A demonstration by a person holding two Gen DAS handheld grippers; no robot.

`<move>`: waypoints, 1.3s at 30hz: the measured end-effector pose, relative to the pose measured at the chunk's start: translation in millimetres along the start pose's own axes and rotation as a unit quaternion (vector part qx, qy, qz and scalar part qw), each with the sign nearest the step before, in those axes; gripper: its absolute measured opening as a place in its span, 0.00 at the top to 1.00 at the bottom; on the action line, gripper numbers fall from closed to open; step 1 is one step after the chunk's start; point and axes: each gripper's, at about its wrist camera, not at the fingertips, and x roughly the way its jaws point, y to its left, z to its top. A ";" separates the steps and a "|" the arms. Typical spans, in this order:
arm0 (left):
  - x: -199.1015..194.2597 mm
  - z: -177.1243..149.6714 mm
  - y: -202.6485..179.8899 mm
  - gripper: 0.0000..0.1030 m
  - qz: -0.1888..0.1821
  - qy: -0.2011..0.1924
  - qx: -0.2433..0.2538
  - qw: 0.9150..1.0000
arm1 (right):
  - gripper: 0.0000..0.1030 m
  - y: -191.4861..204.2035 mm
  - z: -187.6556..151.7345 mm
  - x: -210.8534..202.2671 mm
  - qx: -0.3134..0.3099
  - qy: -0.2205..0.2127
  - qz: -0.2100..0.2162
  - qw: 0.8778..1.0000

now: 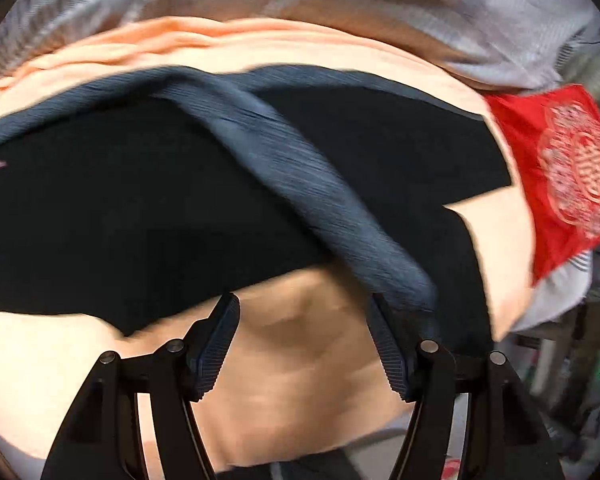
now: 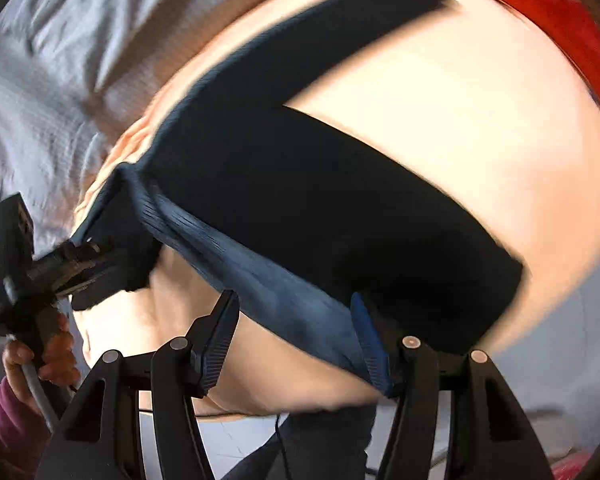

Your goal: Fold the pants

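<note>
Black pants with a ribbed blue-grey waistband lie on a peach sheet. In the left wrist view my left gripper stands open, and the waistband end touches its right finger. In the right wrist view the pants spread with both legs running to the upper right. My right gripper is open; the waistband passes between its fingers. The left gripper shows at the left of that view, at the other waistband corner, held by a hand.
A red embroidered cloth lies at the right of the peach sheet. Grey-white bedding lies behind. The bed edge and floor show at the lower right. A cable hangs below the right gripper.
</note>
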 end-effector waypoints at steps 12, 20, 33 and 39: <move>34.8 -13.4 -41.0 0.35 -0.013 0.021 0.006 1.000 | 0.40 -80.1 -65.0 18.9 0.110 -0.016 0.056 0.992; 60.4 -19.3 -52.0 0.35 -0.012 0.043 -0.006 0.999 | 0.86 -88.8 -55.6 38.9 0.115 0.026 0.138 0.983; 8.2 26.7 -100.1 0.86 -0.050 -0.016 -0.022 0.998 | 0.97 -74.7 68.4 -35.8 0.073 0.027 0.304 0.949; 2.0 90.6 -118.9 0.86 -0.051 -0.045 -0.028 0.997 | 0.97 -70.7 168.2 -53.8 0.047 -0.003 0.320 0.946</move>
